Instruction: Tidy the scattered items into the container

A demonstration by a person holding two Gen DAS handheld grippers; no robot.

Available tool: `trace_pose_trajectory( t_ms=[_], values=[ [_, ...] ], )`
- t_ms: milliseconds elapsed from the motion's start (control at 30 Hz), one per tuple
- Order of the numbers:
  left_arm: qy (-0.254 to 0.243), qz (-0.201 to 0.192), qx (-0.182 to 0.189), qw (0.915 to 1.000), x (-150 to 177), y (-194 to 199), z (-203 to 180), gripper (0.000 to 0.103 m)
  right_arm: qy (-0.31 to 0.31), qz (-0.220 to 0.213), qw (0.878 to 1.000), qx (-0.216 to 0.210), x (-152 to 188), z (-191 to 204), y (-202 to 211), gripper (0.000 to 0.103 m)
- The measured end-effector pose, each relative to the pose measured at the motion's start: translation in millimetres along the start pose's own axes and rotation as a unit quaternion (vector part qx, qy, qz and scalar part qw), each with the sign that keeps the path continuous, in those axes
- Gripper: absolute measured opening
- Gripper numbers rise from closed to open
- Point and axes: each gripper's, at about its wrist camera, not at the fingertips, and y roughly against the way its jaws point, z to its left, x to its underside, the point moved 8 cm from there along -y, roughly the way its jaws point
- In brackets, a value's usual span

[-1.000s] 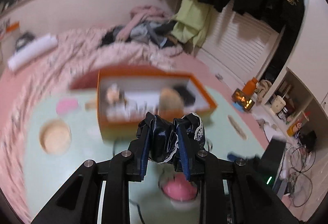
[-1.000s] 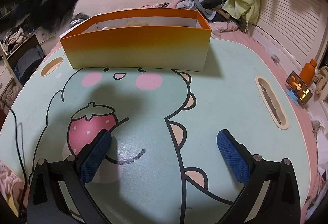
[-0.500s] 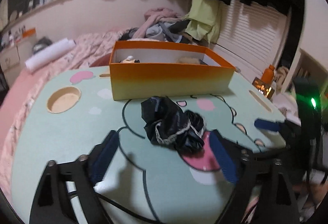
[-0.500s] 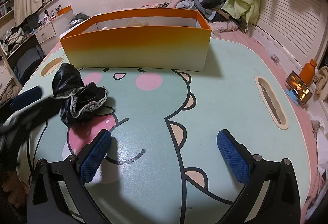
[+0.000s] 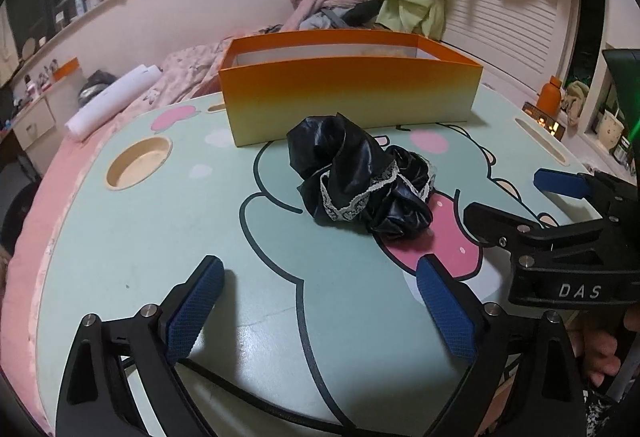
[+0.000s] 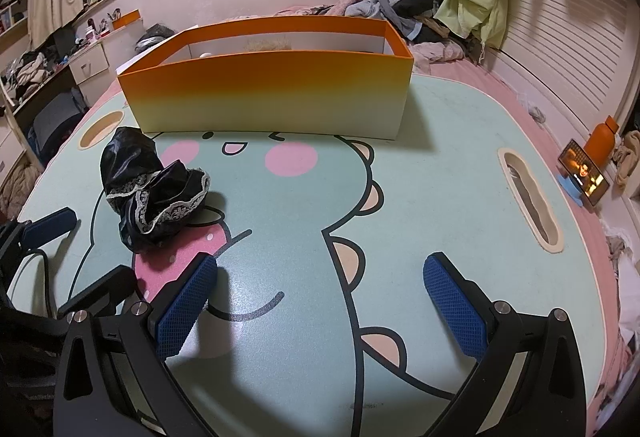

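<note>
The left gripper [image 5: 320, 301] tilts steeply down toward the mint-green cartoon-printed lap table [image 5: 132, 237], its two blue-padded fingers [image 5: 192, 305] spread wide and opening a little further, with bare tabletop between them and nothing held. The right gripper [image 6: 320, 301] is angled down in much the same way over the same table, its blue pads [image 6: 456, 309] also set wide apart and empty. In the left wrist view the right gripper's black frame comes in from the right edge, with part of a person's hand [image 5: 600, 353] visible beneath it. The crumpled black satin cloth with white lace trim [image 5: 360, 177] lies on the table ahead of the left gripper's fingertips, apart from both pads, and just in front of the orange-to-cream cardboard box [image 5: 348, 97], outside it. Seen from the right wrist, the cloth [image 6: 152, 185] sits to the left of that gripper, in front of the box's [image 6: 264, 93] left end. Inside the box only a pale fuzzy item [image 6: 268, 44] peeks above the rim; what it is cannot be told.
</note>
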Motion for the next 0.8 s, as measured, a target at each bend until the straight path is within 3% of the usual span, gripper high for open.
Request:
trace_pose_trajectory(
  t_ms=[100,267,433,467,500,600,733,800],
  values=[
    [-0.003,0.004,0.004,1.0,0.6,-1.0,-2.1,0.103,-0.003,-0.001,1.0,-0.005,-0.4,-1.7,0.8,0.103],
    [-0.002,0.0,0.013,0.9999,0.2,-1.1,-2.7,0.103,-0.001,0.011,0.999,-0.046,-10.2,3.0,3.2,0.103],
    [-0.003,-0.002,0.013,0.9999,0.1,-0.4,-4.6,0.103,0.009,-0.065,0.994,-0.085,-85.1,17.6,44.9,0.102],
    [-0.003,-0.002,0.013,0.9999,0.0,-0.4,-4.6,0.103,0.015,-0.073,0.993,-0.091,-99.8,21.7,49.2,0.097],
    [-0.003,-0.003,0.014,0.9999,0.0,-0.4,-4.8,0.103,0.023,-0.075,0.992,-0.097,-114.3,26.9,50.1,0.081],
    [-0.003,-0.004,0.014,0.9999,-0.2,0.1,-5.7,0.103,0.043,-0.021,0.995,-0.09,-146.2,39.9,23.4,0.055],
    [-0.004,-0.005,0.015,0.9999,-0.4,0.0,-6.0,0.103,0.029,0.049,0.997,-0.045,-152.7,38.3,-27.3,0.053],
    [-0.004,-0.006,0.016,0.9998,-0.3,0.5,-6.0,0.103,0.025,0.072,0.996,-0.049,-147.1,36.8,-44.7,0.053]
  ],
)
